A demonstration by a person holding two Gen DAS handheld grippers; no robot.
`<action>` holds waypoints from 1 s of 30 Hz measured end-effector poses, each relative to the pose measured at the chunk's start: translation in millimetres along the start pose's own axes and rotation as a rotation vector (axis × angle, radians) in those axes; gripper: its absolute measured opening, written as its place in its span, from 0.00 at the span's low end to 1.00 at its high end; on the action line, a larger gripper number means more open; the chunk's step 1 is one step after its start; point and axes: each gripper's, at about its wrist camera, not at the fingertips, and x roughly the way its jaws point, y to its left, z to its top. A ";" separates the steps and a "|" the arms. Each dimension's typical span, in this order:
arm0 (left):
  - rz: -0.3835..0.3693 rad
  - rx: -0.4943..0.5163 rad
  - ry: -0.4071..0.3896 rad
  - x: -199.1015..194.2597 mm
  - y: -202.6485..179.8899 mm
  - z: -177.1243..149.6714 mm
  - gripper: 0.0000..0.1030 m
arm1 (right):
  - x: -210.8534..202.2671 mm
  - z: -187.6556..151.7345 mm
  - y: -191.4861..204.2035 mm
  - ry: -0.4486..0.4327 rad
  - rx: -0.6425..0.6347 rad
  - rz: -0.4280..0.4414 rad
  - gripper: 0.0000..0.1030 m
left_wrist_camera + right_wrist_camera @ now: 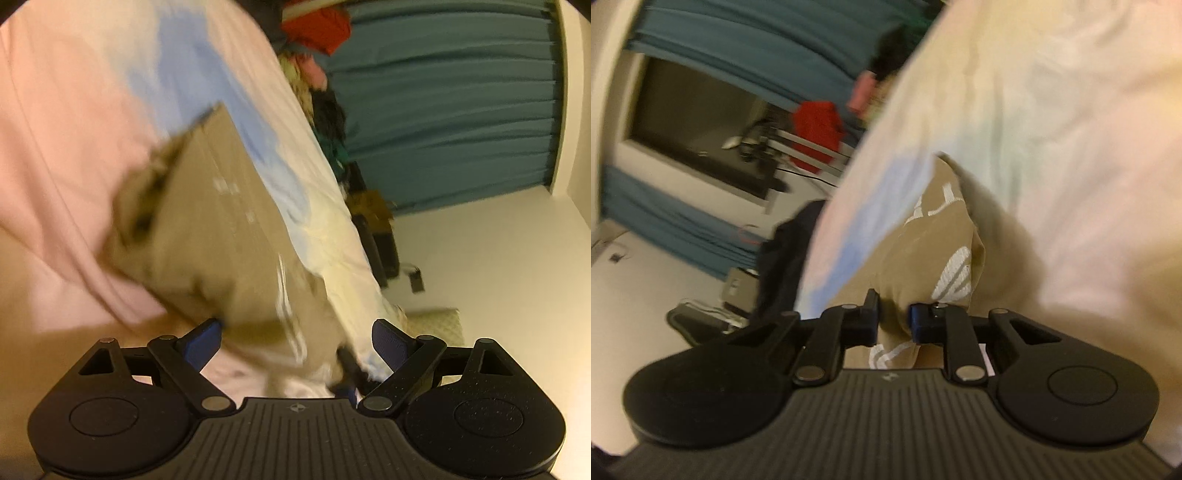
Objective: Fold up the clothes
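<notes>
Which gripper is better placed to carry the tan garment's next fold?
Right, probably. The right gripper is already closed on the tan garment, with cloth pinched between its fingers. The left gripper is open, its fingers spread with the garment only lying between them.

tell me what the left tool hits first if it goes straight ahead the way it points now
Most likely the tan garment. The left tool is open, and the tan cloth lies right ahead between its fingers, on the pastel sheet. The picture is blurred, so depth is uncertain.
</notes>
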 end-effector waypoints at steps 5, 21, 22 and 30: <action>0.003 -0.041 0.070 36.5 5.6 -0.9 0.86 | -1.7 3.6 10.5 -0.042 -0.034 0.081 0.17; 0.072 -0.272 -0.134 14.3 54.4 16.6 0.50 | 4.2 5.2 -33.8 0.080 0.149 -0.019 0.22; 0.077 -0.269 -0.135 14.8 54.5 16.7 0.48 | 5.7 4.0 -38.0 0.094 0.174 -0.026 0.25; 0.096 -0.237 -0.138 15.9 50.7 19.9 0.38 | 17.2 -9.7 -54.0 0.154 0.278 -0.062 0.68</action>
